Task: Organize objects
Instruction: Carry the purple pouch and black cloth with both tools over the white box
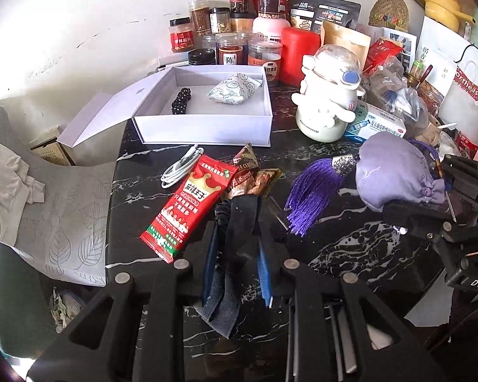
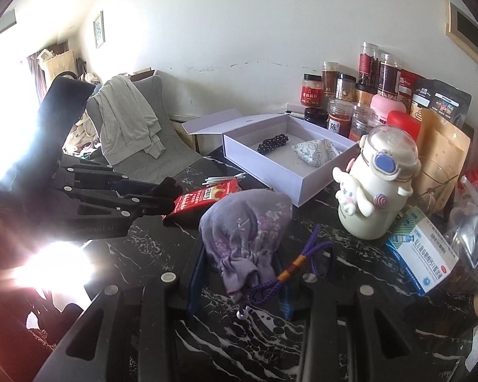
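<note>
Black marble table | white box | jars by wall

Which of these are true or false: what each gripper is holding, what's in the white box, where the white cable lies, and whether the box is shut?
1. The right gripper holds a purple drawstring pouch. True.
2. The left gripper is empty. False: it is shut on a black scrunchie.
3. The white box is closed. False: its lid lies open.
4. The white cable lies inside the box. False: it lies on the black marble table.
</note>
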